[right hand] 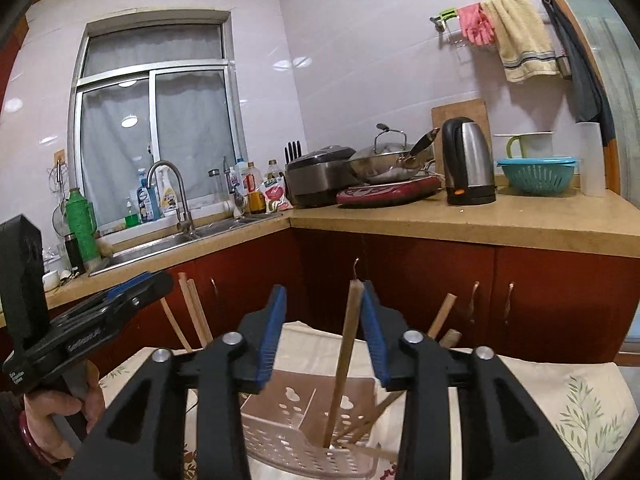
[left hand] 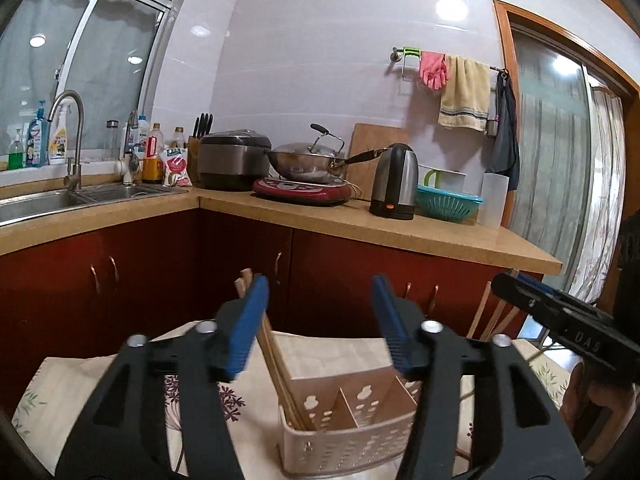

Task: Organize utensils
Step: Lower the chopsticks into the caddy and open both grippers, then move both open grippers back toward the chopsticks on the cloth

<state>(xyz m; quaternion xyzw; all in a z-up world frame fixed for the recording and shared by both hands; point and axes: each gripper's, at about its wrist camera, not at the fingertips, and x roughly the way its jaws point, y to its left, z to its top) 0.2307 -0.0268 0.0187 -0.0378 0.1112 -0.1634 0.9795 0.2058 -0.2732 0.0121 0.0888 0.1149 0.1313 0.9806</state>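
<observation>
Wooden chopsticks (right hand: pixel 344 360) are standing in the perforated beige plastic divided holder (left hand: pixel 348 440); both grippers' jaws are gaping, gripping nothing.

- White tiled walls (left hand: pixel 320 40) carry glare from ceiling lights.
- A curtained window (right hand: pixel 156 128) sits above the steel sink (right hand: pixel 160 246) at far left.
- The tan bench (left hand: pixel 360 224) tops dark red cabinets (left hand: pixel 160 272).
- A wood-framed sliding door (left hand: pixel 560 140) stands at right, beside a towel rail (left hand: pixel 452 60).
</observation>
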